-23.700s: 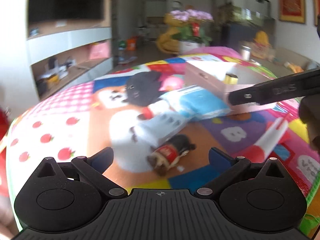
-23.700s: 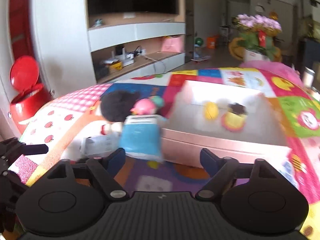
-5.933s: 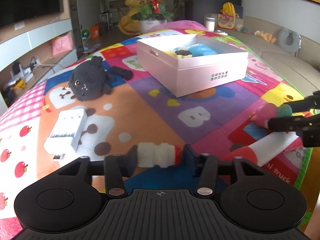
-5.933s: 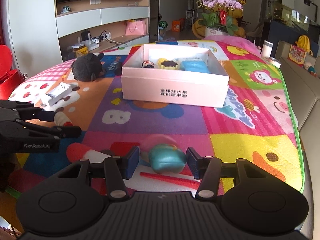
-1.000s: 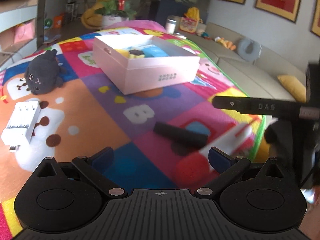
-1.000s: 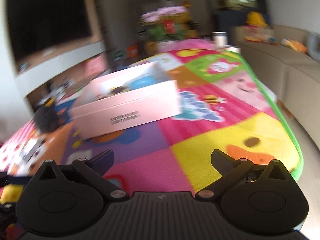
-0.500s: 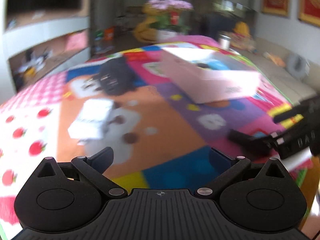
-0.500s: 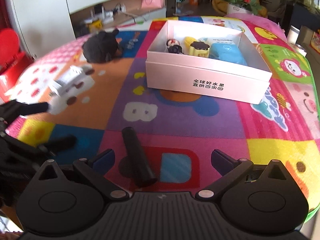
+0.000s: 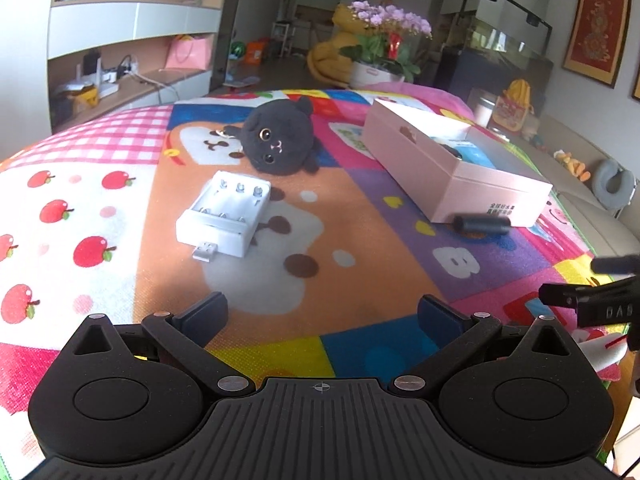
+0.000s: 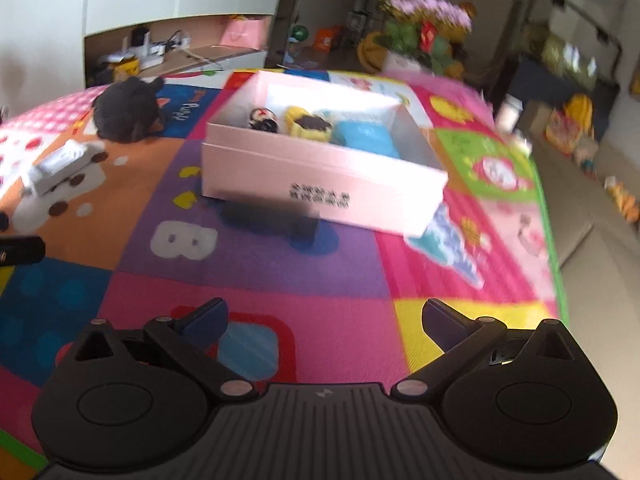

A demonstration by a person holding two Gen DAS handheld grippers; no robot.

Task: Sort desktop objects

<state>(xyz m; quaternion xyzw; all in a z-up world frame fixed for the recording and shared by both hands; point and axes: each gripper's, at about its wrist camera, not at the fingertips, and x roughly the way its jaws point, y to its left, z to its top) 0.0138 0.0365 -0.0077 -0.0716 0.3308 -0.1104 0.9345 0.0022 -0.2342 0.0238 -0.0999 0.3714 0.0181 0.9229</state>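
Jaws spread and empty on both the left gripper point(image 9: 320, 314) and right gripper point(image 10: 324, 318).
The dark tube point(image 10: 270, 216) lies crosswise on the mat, against the pink box point(image 10: 320, 184) front, straight ahead of the right gripper, which is nearer.

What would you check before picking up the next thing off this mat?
1. Left gripper open, empty: ok.
2. Right gripper open, empty: ok.
3. Pink box open with room left: ok.
4. Charger lying free on the mat: ok.
5. Plush cat apart from the charger: ok.
6. Black cylinder at rest by the box: cannot tell, it is blurred.
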